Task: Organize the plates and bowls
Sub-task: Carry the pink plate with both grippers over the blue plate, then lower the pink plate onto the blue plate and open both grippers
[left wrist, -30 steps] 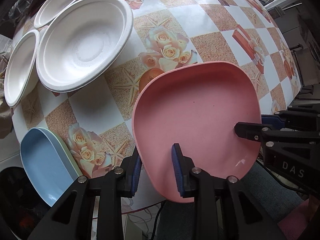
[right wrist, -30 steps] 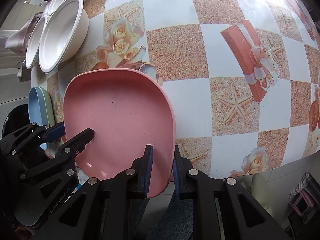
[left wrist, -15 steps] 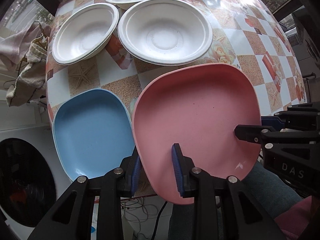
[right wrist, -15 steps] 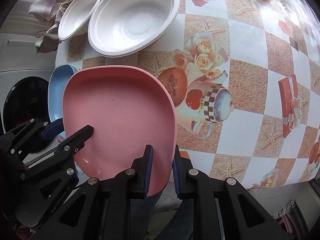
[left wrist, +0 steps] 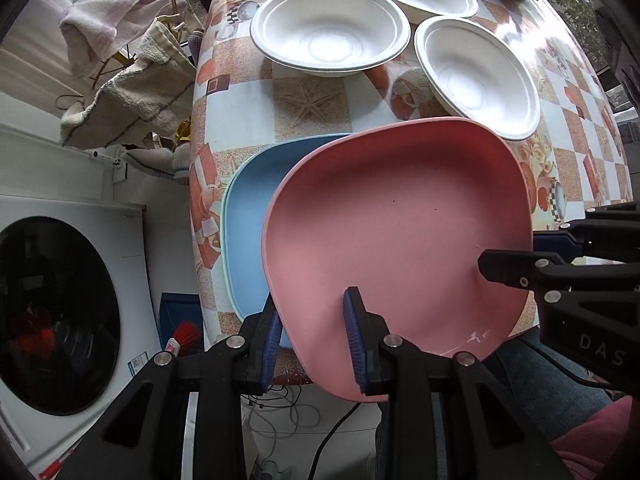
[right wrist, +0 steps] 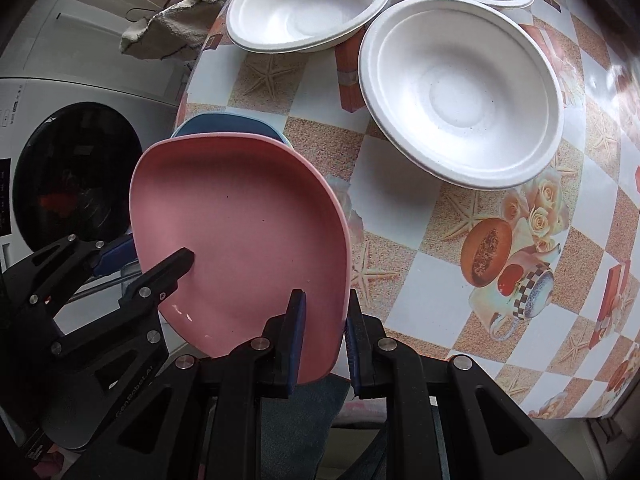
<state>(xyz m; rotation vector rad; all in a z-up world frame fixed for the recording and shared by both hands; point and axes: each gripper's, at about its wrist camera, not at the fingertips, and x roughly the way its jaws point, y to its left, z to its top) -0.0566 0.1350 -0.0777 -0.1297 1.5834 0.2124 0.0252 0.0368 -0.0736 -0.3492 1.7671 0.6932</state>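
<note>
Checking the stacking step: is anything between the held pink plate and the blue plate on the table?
Nothing visible. The pink plate, clamped at its near rim by the left gripper and right gripper, partly overlaps the blue plate. The white bowls sit farther back.

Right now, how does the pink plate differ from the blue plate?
The pink plate is held off the table, its rim clamped by both tongs; the blue plate lies flat on the table, ungripped. Pink shows fully; blue is partly hidden beneath it. Both share a rounded-square shape.
</note>
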